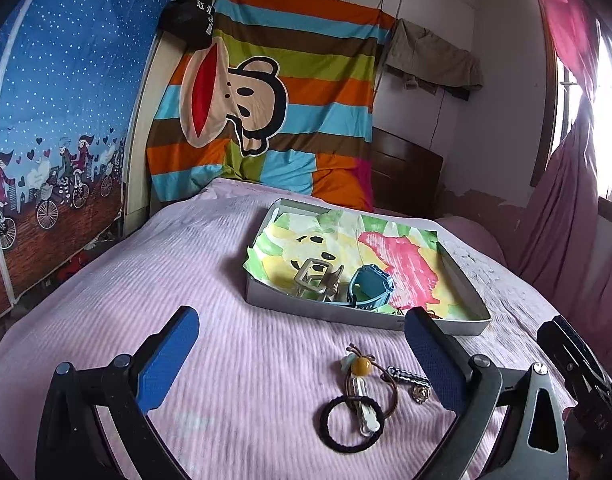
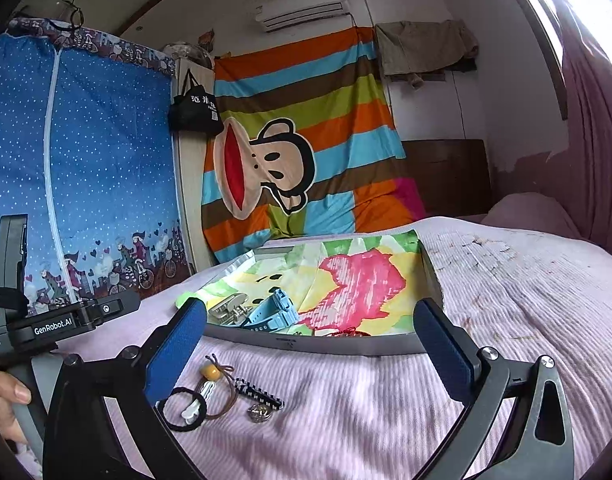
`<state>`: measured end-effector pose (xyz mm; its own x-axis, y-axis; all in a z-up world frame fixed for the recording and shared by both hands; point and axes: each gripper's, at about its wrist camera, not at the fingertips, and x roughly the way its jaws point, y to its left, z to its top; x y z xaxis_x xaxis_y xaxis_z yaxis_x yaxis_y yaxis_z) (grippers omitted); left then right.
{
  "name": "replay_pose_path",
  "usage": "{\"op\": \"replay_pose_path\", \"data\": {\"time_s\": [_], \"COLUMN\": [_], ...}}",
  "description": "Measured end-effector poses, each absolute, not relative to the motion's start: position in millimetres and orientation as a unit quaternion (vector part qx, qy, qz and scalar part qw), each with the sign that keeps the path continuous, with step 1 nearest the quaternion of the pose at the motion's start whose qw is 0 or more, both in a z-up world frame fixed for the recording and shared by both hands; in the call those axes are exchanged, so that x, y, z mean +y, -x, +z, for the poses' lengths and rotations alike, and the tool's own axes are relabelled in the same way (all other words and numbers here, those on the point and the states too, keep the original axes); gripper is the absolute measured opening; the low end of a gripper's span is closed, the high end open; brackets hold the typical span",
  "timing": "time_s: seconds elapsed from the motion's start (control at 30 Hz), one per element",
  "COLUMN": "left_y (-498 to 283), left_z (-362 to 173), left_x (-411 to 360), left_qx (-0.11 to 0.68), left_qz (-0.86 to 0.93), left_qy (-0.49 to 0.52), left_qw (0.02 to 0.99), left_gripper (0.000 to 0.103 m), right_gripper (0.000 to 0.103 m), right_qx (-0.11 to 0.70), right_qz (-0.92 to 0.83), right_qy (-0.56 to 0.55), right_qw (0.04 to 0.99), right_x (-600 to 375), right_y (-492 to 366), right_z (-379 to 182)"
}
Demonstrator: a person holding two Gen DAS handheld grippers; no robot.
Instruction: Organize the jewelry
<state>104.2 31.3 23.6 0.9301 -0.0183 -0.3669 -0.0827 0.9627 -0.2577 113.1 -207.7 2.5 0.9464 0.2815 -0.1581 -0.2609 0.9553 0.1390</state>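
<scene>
Both of my grippers stood with their jaws spread wide and nothing between the blue pads. I had the left gripper [image 1: 301, 356] low over the pink ribbed bedspread [image 1: 185, 264], and the right gripper [image 2: 310, 344] hung beside it, aimed at the same patch of bed. From the right wrist view I could see a hand [image 2: 3, 404] wrapped round the left tool's grip at the picture's left edge.

A little heap of loose jewelry and hair pieces lay on the bedspread just short of the grey shallow box [image 1: 265, 294]. I counted a black hair tie [image 1: 352, 424], a white clip [image 1: 366, 412] lying across its ring, a brown elastic with a yellow bead [image 1: 361, 367], a black-and-white striped clip [image 1: 408, 376] and a small round metal charm [image 1: 421, 394]. They were touching or nearly touching one another, and all sat outside the box.

Inside the box, on a painted paper liner [image 1: 406, 252] of green, yellow and pink, rested a beige claw clip [image 1: 312, 278] and, just beside it, a blue watch [image 1: 368, 286], both near the front wall. A red cord piece [image 2: 348, 333] lay against that front wall too; I could not tell what it was
</scene>
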Motion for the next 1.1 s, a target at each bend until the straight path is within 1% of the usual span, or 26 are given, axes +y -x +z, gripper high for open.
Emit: {"op": "replay_pose_path", "data": {"time_s": [0.37,0.57,0.77,0.9,1.0,1.07,1.1], "left_y": [-76.1,-72.0,-80.2,-88.0,-91.8,-92.9,-93.9], "left_z": [15.2,12.2,5.7,-0.5,-4.9,-6.7,-7.5], "left_x": [26.5,24.7,27.6,26.5,23.5,20.1,18.5], "left_qx": [0.183,0.184,0.218,0.245,0.259,0.266,0.269], "left_qz": [0.016,0.015,-0.002,-0.007,-0.016,-0.026,-0.032], "left_qy": [0.075,0.069,0.079,0.078,0.073,0.067,0.065], "left_qw": [0.98,0.98,0.973,0.966,0.963,0.961,0.961], "left_gripper": [0.103,0.103,0.103,0.103,0.099,0.093,0.092], "right_gripper": [0.102,0.102,0.102,0.102,0.101,0.101,0.101], "right_qx": [0.109,0.125,0.138,0.164,0.177,0.18,0.182], "right_qz": [0.139,0.139,0.138,0.13,0.13,0.133,0.133], "right_qy": [-0.035,-0.005,0.004,0.014,0.014,0.013,0.014], "right_qw": [0.984,0.982,0.981,0.978,0.975,0.975,0.974], "right_x": [-198.1,-195.3,-192.8,-190.6,-190.9,-191.1,-190.8], "right_y": [-88.6,-84.0,-87.0,-96.6,-101.8,-103.7,-104.1], "right_z": [-10.6,-19.2,-21.7,-26.5,-30.5,-32.3,-33.0]}}
